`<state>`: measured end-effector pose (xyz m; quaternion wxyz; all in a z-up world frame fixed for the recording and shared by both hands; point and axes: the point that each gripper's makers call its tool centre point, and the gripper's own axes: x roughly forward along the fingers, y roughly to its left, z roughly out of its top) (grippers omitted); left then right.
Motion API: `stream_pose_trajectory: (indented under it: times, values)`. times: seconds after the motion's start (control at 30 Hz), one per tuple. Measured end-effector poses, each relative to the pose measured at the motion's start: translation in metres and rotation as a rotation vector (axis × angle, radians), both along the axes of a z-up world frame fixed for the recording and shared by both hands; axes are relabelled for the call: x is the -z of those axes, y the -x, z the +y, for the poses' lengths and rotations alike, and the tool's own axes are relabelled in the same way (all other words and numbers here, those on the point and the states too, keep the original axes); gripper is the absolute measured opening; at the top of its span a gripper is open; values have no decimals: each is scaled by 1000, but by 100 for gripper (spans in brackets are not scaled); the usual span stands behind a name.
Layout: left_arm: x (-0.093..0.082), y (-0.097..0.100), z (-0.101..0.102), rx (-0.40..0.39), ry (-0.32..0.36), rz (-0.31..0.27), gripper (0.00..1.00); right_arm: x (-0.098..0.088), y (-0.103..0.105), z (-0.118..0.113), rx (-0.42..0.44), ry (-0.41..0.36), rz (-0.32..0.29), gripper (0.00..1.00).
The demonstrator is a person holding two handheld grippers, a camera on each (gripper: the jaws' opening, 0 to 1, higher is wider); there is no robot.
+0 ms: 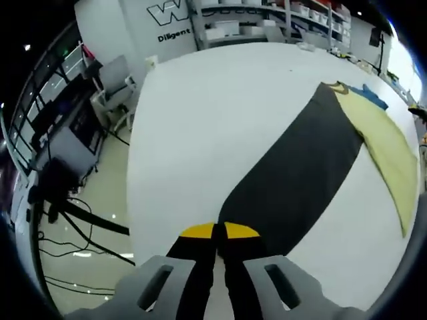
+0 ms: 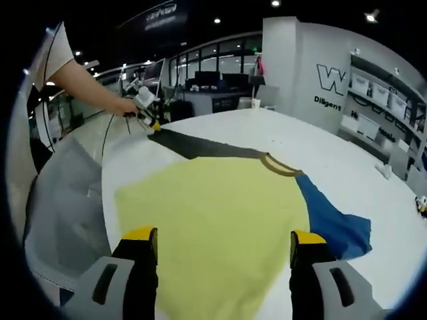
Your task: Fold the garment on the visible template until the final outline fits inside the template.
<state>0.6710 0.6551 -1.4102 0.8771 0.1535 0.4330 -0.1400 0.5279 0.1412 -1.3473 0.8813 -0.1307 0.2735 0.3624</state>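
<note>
Garment point(image 2: 220, 220) of three colours spread flat on a white surface point(image 1: 200, 133): a yellow body, a black sleeve point(image 1: 293, 180) and a blue sleeve point(image 2: 333, 223), with a brown-trimmed neckline point(image 2: 280, 165) between them. In the left gripper view, the left hand-held gripper point(image 1: 219, 232) has its yellow-tipped jaws brought together on the narrow end of the black sleeve, which runs away from the jaws in a widening band toward the yellow body point(image 1: 387, 147) at the far right; the grip lies near the surface's edge, beyond which floor, cables and a desk with equipment point(image 1: 73, 127) are visible. In the right gripper view, the right hand-held gripper point(image 2: 223, 243) has its jaws spread wide, one at each side of the yellow body's near portion, and whether they touch the cloth cannot be told. The blue sleeve lies crumpled to the right of the body. At the far end of the black sleeve, the left hand-held gripper point(image 2: 148, 112) appears, held by a person's hand point(image 2: 123, 105) on a bare arm. Shelving with white boxes point(image 2: 390, 93) stands against the wall at the right.
</note>
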Motion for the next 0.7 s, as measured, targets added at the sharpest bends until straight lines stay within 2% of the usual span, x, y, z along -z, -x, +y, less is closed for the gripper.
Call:
stream_pose_trajectory:
  times: [0.23, 0.43, 0.57, 0.6, 0.67, 0.7]
  values:
    - [12, 8, 1, -16, 10, 68, 7, 1, -3, 2, 10, -3, 4, 81]
    - [10, 4, 5, -43, 36, 58, 9, 2, 0, 2, 14, -1, 6, 81]
    - [6, 7, 20, -100, -1, 42, 19, 0, 2, 0, 25, -7, 4, 82]
    - [5, 11, 30, -129, -36, 48, 18, 0, 2, -1, 26, -5, 4, 82]
    - [3, 14, 32, -132, -30, 44, 14, 0, 3, -2, 29, -6, 5, 82]
    - [0, 18, 42, -158, -71, 32, 14, -1, 4, -2, 34, -11, 3, 82]
